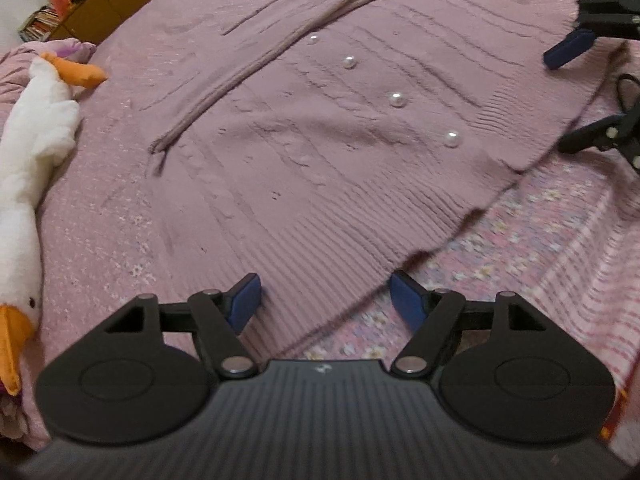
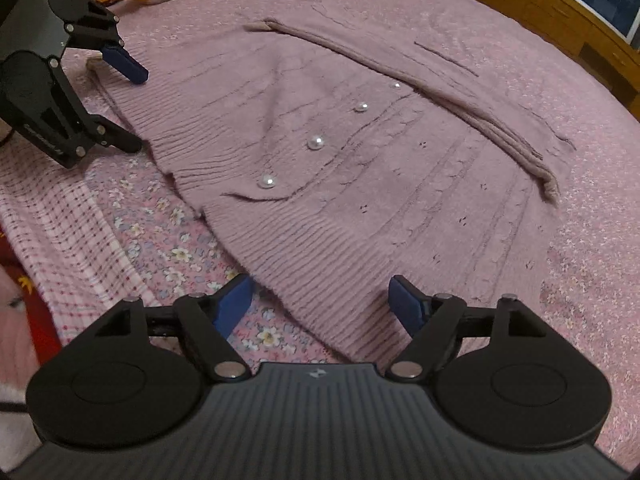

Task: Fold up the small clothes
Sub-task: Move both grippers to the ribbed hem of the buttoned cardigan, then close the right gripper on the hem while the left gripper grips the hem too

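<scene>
Cardigan (image 1: 320, 152) lay flat on the bedspread (image 1: 100, 208), its ribbed hem toward both cameras. Buttons (image 1: 397, 99) ran in a row up its middle. A folded sleeve (image 1: 248, 68) lay slantwise across the upper part. Left gripper (image 1: 326, 300) stood over one hem corner, right gripper (image 2: 322, 300) over the other; hem edge lay between each pair of fingers, untouched. Plush goose (image 1: 36, 128) lay on the bedspread beside the cardigan, on the left gripper's side. Wooden frame (image 2: 560, 16) lay beyond the bedspread.
</scene>
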Motion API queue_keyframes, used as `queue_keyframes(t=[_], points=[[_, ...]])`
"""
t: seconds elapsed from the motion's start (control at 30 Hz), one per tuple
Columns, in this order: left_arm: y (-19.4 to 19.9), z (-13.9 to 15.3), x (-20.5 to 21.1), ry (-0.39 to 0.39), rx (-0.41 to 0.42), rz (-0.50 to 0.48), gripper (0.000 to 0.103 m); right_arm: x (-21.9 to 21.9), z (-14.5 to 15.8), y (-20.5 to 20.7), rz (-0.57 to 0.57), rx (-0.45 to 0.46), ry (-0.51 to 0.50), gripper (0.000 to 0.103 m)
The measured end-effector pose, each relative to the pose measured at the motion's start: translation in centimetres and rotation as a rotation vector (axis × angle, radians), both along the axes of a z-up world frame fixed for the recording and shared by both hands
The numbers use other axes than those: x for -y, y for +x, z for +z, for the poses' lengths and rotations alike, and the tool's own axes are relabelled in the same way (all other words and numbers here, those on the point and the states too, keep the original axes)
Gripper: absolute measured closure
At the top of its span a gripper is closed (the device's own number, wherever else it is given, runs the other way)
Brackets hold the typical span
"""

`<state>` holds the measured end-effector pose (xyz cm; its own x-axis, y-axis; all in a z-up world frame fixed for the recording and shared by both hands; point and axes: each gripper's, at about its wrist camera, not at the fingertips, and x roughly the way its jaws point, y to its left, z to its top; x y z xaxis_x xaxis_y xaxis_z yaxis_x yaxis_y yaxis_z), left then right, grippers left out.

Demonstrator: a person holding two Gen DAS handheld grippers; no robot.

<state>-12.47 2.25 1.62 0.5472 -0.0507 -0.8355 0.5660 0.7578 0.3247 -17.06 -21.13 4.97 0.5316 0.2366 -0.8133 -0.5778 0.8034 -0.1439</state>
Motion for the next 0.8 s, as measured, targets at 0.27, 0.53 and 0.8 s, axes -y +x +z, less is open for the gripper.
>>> queue_keyframes(t=[0.27, 0.53, 0.8], points=[[1.4, -0.6, 0.0, -0.068, 0.023, 0.054, 0.054, -0.2, -0.1, 1.5, -0.063, 0.041, -0.019, 0.02], [1.8, -0.5, 0.0, -0.103, 0.035, 0.079, 0.074, 0.7, -0.6, 2.8, -0.144, 0.027, -0.011, 0.019], [1.9, -1.0, 0.4, -0.093, 0.05, 0.071, 0.075, -1.0, -1.2, 2.1, -0.099, 0.069, -0.118, 0.021]])
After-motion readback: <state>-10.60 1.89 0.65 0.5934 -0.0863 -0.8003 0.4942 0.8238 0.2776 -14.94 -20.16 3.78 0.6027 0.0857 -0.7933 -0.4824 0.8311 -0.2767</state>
